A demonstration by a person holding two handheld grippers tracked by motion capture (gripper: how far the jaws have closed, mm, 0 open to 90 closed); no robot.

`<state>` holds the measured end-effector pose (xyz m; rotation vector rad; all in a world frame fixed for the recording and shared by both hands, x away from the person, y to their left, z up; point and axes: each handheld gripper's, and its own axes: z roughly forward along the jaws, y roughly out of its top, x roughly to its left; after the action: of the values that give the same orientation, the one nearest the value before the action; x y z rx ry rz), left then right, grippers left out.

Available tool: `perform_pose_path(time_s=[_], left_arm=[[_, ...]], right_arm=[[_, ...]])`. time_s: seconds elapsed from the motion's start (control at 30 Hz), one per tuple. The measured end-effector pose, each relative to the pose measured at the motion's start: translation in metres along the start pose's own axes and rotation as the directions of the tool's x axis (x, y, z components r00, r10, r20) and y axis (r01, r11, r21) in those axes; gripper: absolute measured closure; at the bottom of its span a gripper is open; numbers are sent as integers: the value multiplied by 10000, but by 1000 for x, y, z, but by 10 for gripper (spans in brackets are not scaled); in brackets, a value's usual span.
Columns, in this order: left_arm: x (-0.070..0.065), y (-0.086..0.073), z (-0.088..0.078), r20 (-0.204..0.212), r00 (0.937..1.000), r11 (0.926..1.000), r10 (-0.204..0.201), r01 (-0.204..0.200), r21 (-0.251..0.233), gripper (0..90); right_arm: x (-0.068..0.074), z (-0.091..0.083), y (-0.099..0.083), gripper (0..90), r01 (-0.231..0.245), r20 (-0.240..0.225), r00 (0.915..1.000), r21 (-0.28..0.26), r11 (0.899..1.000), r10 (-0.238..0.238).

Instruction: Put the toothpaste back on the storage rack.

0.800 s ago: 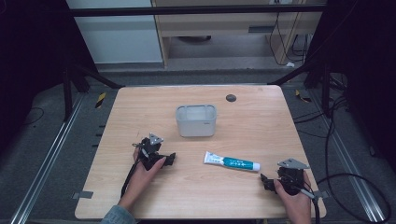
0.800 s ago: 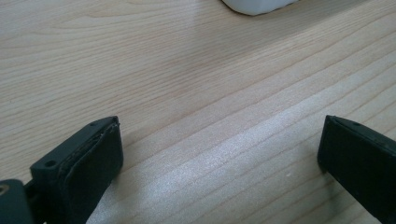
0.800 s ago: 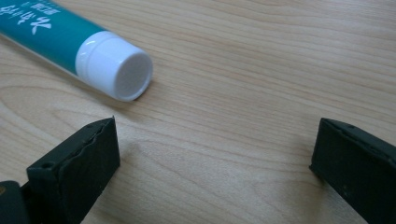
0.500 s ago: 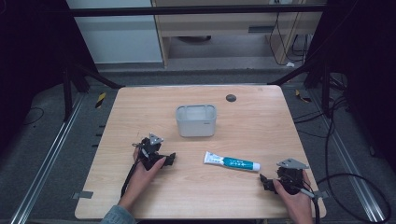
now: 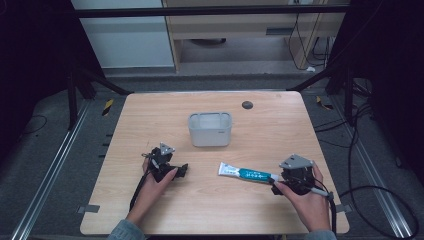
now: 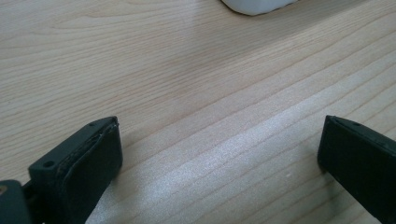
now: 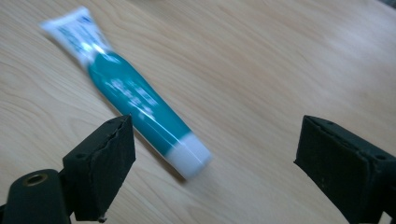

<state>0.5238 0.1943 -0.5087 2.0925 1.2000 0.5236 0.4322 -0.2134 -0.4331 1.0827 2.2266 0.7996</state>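
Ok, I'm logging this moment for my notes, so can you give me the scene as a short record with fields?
surface: wooden table
tube: teal and white tube lying flat, cap end toward the right gripper
container: grey tub near the table's middle, apart from the tube
right gripper: right gripper jaws open, tube's cap end just in front of them, not clamped
left gripper: left gripper jaws open over bare wood

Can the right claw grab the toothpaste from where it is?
Probably yes. The right claw is open, and the capped end of the toothpaste lies flat on the table just ahead of its jaws, closer to one. Nothing sits between them.
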Motion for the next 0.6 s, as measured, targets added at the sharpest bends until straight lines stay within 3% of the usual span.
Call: perform_pose_path(time_s=[0.1,0.13,0.17,0.27,0.33,0.4,0.43,0.53,0.57,0.6], left_arm=[[0,0,0,0,10000,10000,-7,7,-4,0],[0,0,0,0,10000,10000,-7,7,-6,0],[0,0,0,7,10000,10000,-4,4,-2,0],[0,0,0,5,10000,10000,4,-4,5,0],[0,0,0,8,10000,10000,12,-12,6,0],[0,0,0,9,10000,10000,12,-12,5,0],[0,0,0,7,10000,10000,12,-12,6,0],[0,0,0,14,10000,10000,12,-12,6,0],[0,0,0,14,10000,10000,12,-12,6,0],[0,0,0,14,10000,10000,12,-13,5,0]], right_arm=[[6,1,14,150,460,-336,9984,184,9988,-453],[12,5,26,158,960,-574,9940,421,9945,-935],[14,8,31,158,1146,-675,9915,509,9921,-1111],[17,15,40,163,1466,-945,9856,626,9872,-1403],[21,28,51,190,1848,-1418,9747,780,9797,-1726],[22,31,55,199,2021,-1542,9701,870,9755,-1872],[26,38,61,218,2356,-1838,9593,1014,9665,-2146],[30,46,66,237,2710,-2232,9449,1224,9547,-2396],[30,46,66,237,2710,-2232,9449,1224,9547,-2396],[32,53,69,257,2872,-2495,9361,1348,9483,-2480]])
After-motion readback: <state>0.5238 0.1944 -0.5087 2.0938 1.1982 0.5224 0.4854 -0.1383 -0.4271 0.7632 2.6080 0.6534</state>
